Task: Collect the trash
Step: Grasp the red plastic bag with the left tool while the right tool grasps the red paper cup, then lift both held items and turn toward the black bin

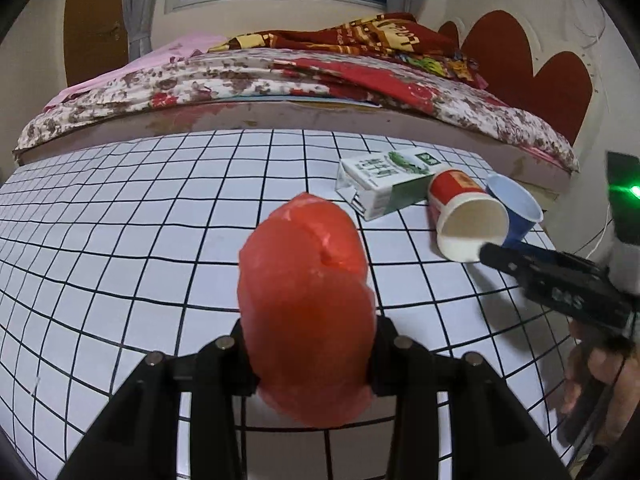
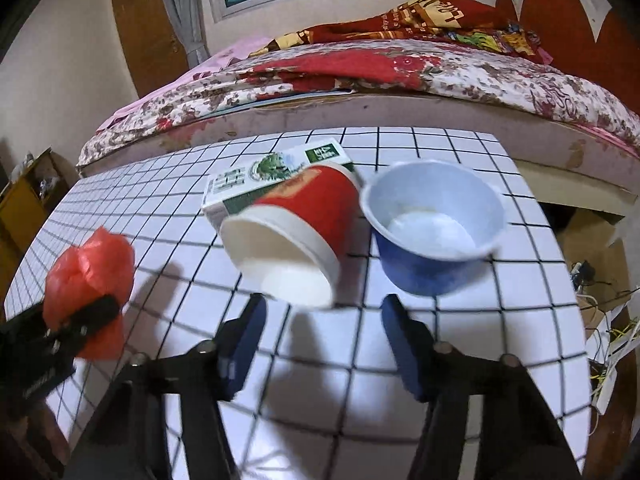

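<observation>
My left gripper is shut on a crumpled red plastic bag held above the gridded table; the bag also shows at the left of the right wrist view. My right gripper is open and empty, just in front of a red paper cup lying on its side with its mouth toward me. A blue cup stands tilted to its right. A green and white milk carton lies flat behind the red cup. The same cups and carton show in the left wrist view.
The white table with black grid lines stands against a bed with floral bedding. Cables and boxes lie on the floor past the table's right edge. A wooden door is at the back left.
</observation>
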The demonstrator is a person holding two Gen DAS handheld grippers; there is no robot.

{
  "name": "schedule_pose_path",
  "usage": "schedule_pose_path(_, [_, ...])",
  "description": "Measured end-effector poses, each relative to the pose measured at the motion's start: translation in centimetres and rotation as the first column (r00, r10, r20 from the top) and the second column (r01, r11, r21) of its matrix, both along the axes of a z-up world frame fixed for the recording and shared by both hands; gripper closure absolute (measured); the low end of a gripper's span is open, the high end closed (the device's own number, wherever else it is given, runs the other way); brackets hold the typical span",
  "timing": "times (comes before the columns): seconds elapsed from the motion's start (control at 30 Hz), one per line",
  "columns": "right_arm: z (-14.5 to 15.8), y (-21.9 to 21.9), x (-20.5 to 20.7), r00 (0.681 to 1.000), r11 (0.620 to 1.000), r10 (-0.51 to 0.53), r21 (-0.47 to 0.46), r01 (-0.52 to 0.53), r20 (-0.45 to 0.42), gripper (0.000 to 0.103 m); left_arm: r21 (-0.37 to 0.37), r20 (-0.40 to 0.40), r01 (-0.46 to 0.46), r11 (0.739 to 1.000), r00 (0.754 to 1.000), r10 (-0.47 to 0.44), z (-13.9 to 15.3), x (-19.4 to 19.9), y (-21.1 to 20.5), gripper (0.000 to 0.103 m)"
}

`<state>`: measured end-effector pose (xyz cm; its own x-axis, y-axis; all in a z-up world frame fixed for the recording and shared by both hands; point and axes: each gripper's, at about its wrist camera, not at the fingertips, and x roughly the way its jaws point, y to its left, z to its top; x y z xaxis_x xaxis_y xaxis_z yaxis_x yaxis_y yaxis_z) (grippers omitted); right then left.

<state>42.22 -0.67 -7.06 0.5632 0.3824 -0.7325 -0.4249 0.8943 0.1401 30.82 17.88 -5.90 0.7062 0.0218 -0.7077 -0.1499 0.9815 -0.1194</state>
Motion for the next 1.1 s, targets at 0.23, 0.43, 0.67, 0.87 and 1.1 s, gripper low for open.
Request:
schedule_pose_path(0.23, [-1.1, 1.1, 1.6, 0.997, 0.998, -0.064, 0.003, 0.065, -0.037, 0.094, 0.018, -0.012, 0.021, 1.000, 1.000, -0.021, -0.2, -0.3, -0.4, 0.063])
schedule_pose_path(0.43, [0.0, -0.6, -1.5, 0.998, 0.998, -0.056, 0.030, 0.056, -0.002, 0.098, 0.039, 0.015, 0.046, 0.998, 0.999, -0.047, 0.3, -2.4, -1.5, 0.063])
schedule_pose_path(0.67, [1.8, -3.7, -5.9, 0.998, 0.997, -0.049, 0.060, 0.047, 0.027, 0.099, 0.048, 0.054, 0.065, 0.997, 0.996, -0.068, 1.1, -5.8, -3.3, 0.064])
schedule_pose_path(0.87, [3.3, -6.5, -10.3, 0.998, 0.996, -0.051, 0.073, 0.047, 0.049, 0.099, 0.043, 0.077, 0.073, 0.996, 0.994, -0.076, 1.8, -8.6, -4.8, 0.064])
schedule_pose_path(1.1, [3.9, -9.3, -14.7, 0.995, 0.995, -0.072, 0.072, 0.067, 0.067, 0.099, 0.060, 0.080, 0.085, 0.995, 0.993, -0.089, 1.9, -11.4, -6.9, 0.064])
